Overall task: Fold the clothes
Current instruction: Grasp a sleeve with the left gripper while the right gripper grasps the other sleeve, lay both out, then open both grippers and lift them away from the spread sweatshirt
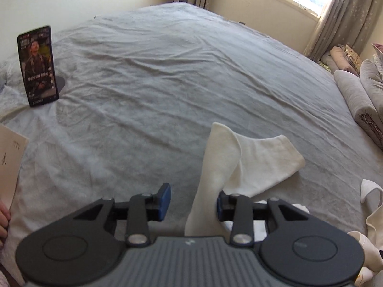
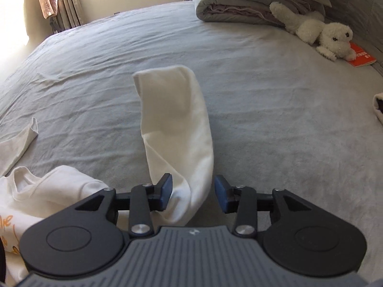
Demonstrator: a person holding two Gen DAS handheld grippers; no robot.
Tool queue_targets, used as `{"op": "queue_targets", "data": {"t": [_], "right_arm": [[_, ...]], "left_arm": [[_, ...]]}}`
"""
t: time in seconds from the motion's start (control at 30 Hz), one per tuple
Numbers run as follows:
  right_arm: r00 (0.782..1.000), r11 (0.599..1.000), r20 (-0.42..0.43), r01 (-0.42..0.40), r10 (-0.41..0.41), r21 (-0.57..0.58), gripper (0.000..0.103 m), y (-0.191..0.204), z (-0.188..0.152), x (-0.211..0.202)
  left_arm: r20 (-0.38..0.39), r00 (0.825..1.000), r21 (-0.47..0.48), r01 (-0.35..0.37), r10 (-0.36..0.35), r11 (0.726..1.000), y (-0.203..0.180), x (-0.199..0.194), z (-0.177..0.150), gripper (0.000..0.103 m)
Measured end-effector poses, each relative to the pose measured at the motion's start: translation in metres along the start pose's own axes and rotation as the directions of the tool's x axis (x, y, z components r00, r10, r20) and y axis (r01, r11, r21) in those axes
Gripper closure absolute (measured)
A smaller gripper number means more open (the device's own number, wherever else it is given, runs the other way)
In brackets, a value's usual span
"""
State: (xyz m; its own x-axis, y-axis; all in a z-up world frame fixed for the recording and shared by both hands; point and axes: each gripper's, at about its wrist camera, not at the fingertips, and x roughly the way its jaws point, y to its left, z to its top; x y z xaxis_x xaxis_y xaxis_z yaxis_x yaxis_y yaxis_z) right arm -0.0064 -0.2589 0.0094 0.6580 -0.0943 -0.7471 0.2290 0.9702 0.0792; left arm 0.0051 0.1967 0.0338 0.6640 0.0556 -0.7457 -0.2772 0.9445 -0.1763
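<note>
Both grippers, left gripper [image 1: 193,202] and right gripper [image 2: 193,193], stand with jaws spread and each sleeve [image 1: 215,165] [image 2: 177,129] of the white garment [image 2: 47,191] loose between them, suggesting a release mid-fold; next probably calls for regrasping the body.

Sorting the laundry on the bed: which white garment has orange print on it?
The crumpled white T-shirt at the right wrist view's lower left, showing orange lettering; the white sock between the right gripper pads is plain.
</note>
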Motion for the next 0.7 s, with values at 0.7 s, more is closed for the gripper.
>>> {"op": "queue_targets", "data": {"t": [0.7], "right_arm": [[0.875, 0.88, -0.126, -0.474, 0.468, -0.022, 0.046, 0.042, 0.019, 0.03]], "left_arm": [[0.108, 0.961, 0.222, 0.226, -0.254, 0.949, -0.033, -0.004, 0.002, 0.046]]}}
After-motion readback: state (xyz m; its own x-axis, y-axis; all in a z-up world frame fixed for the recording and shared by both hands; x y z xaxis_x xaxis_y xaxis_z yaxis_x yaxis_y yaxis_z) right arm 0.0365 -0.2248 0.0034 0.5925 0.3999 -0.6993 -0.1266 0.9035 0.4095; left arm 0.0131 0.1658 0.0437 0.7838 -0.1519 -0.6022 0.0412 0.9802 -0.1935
